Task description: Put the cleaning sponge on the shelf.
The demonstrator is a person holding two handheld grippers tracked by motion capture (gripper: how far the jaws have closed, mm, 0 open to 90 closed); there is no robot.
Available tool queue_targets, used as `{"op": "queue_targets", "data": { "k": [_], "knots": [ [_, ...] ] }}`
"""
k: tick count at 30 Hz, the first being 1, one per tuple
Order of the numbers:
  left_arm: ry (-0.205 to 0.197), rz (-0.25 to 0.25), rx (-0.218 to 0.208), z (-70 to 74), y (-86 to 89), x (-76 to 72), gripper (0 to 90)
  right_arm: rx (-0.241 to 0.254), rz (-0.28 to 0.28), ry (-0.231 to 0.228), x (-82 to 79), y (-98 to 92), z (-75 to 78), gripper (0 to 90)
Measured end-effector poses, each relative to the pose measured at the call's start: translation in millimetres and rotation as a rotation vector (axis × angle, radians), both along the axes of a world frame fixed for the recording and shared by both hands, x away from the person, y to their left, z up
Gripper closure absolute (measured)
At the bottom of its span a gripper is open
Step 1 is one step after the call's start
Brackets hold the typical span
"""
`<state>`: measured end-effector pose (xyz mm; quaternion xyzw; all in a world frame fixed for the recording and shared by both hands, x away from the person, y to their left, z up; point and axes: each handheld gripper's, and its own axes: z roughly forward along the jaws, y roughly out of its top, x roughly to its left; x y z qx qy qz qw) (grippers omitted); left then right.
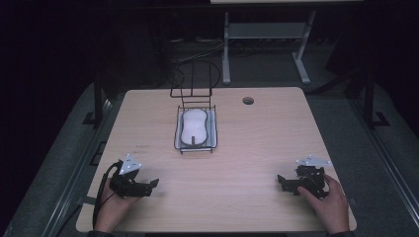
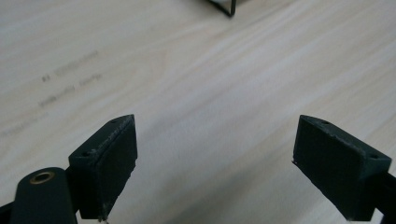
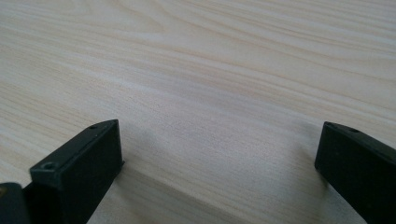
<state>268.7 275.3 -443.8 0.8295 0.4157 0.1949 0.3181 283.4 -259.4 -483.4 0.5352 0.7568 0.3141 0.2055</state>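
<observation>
Left gripper view, faint unreadable print (image 2: 70, 79) on table (image 2: 233, 93), tool (image 2: 215, 168) spread

Dark room, grey floor (image 1: 59, 163), white-legged desk (image 1: 267, 34) behind.

A fixed high camera looks forward and down over the whole pale wooden table (image 1: 257, 143), while each gripper camera skims close along its own black jaws, both sharing bare tabletop, the left catching the black wire rack's (image 2: 224, 7) corner.
</observation>
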Motion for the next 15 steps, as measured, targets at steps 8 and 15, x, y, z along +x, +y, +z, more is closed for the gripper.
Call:
{"op": "queue_targets", "data": {
  "k": [8, 15],
  "knots": [
    [0.055, -0.01, 0.025, -14.6, 1.9, -7.3, 13.0, 0.0, 0.0, 0.0, -0.1, 0.0, 0.0, 0.2],
    [0.071, -0.016, 0.015, -20.7, 2.4, -8.2, 12.9, 0.0, 0.0, 0.0, 0.0, 0.0, 0.0, 0.2]
  ]
}}
